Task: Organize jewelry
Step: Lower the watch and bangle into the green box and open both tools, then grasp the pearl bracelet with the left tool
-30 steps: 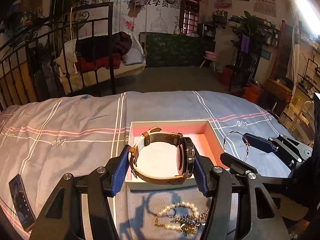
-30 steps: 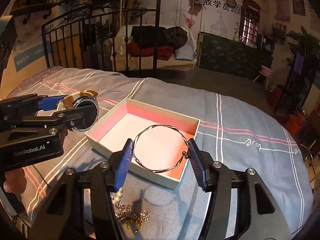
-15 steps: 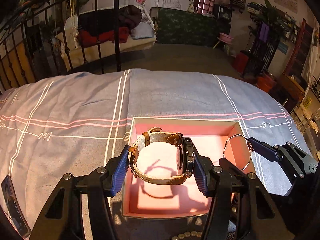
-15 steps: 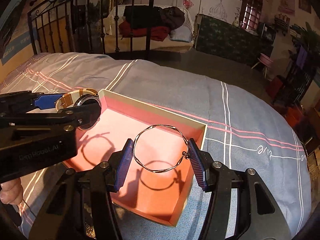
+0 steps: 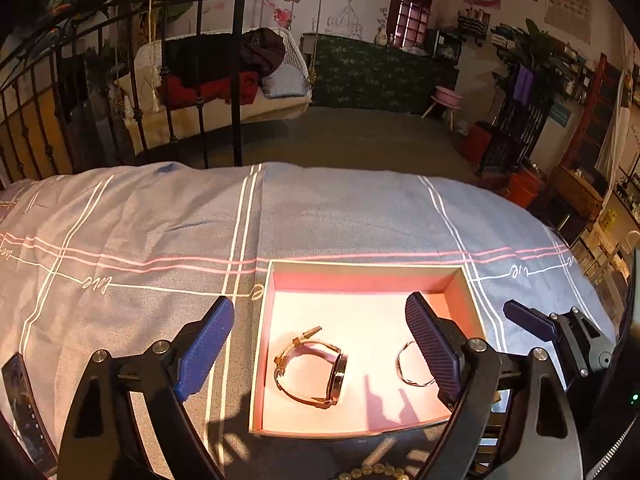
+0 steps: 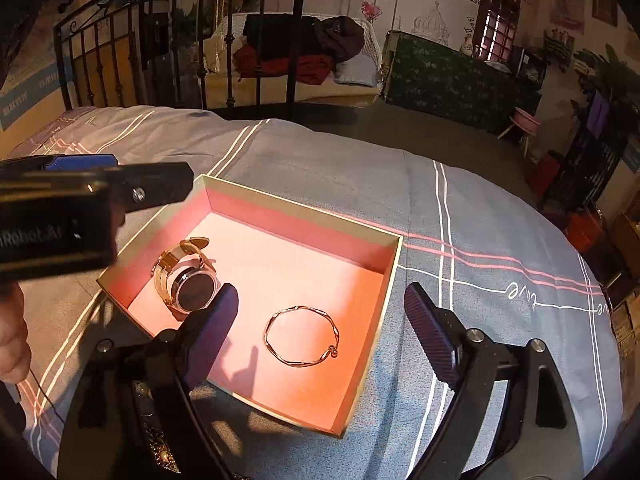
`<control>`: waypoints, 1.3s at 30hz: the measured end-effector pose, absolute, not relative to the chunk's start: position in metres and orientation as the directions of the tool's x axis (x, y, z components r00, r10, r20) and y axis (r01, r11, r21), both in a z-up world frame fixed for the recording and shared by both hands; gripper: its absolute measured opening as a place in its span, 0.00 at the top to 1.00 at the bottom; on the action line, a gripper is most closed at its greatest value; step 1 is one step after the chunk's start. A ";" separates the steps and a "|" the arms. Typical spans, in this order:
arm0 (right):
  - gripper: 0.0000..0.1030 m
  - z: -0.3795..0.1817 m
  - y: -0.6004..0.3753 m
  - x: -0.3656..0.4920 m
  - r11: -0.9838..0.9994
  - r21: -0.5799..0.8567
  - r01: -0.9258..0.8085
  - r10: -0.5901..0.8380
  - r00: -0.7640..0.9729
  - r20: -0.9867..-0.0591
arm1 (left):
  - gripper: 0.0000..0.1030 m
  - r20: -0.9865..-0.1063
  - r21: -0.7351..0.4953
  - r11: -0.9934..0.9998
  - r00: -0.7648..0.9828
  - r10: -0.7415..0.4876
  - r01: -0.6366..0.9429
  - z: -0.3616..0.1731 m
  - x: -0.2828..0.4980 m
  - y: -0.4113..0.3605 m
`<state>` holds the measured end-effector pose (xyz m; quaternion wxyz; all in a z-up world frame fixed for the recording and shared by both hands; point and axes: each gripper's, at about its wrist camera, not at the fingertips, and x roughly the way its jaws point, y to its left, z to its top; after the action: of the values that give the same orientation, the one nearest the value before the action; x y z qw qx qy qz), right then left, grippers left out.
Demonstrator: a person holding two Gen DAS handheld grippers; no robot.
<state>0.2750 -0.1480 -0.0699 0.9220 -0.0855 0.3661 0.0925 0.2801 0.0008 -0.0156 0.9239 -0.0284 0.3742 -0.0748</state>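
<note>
An open box with a pink lining sits on the grey striped bedspread. A watch with a tan strap lies on its side on the box floor, left of a thin metal bangle that lies flat. My left gripper hovers over the watch, its jaws opening with nothing touching the pads. My right gripper hovers over the bangle, its jaws opening too and its pads clear of the ring. In the left wrist view the bangle is partly hidden behind a blue finger.
A pearl necklace with a tangled chain lies on the bedspread at the box's near side. A phone lies far left. A person's hand holds the left gripper. A black iron bed rail stands behind.
Both grippers moved forward over the box and spread their jaws. The watch dropped from the left gripper onto the box floor, and the bangle dropped from the right gripper beside it.
</note>
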 end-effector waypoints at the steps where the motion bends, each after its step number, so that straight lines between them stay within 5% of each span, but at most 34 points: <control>1: 0.18 -0.064 -0.151 0.270 0.970 -0.090 -0.227 0.107 0.728 -0.677 | 0.14 -0.671 -0.112 0.987 0.724 -0.163 0.119 -0.008 0.275 0.003; 10: 0.16 -0.033 -0.192 0.203 0.983 -0.060 -0.176 0.111 0.816 -0.568 | 0.06 -0.619 -0.061 0.987 0.770 -0.156 0.151 0.000 0.202 0.016; 19: 0.17 -0.095 -0.195 0.156 0.974 0.029 -0.222 0.180 0.697 -0.694 | 0.10 -0.796 -0.063 0.991 0.593 -0.121 0.119 -0.103 0.178 0.019; 33: 0.17 -0.114 -0.188 0.154 0.968 0.050 -0.246 0.203 0.652 -0.730 | 0.10 -0.855 0.018 0.994 0.517 -0.039 0.104 -0.128 0.210 0.016; 39: 0.17 -0.117 -0.184 0.154 0.966 0.044 -0.254 0.203 0.646 -0.736 | 0.63 -0.822 0.019 0.972 0.556 -0.118 0.235 -0.120 0.198 -0.005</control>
<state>0.1537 -0.1838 -0.1166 0.9065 -0.0318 0.4016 0.1261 0.1979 -0.0048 -0.1203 0.8799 0.0635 0.4601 -0.1005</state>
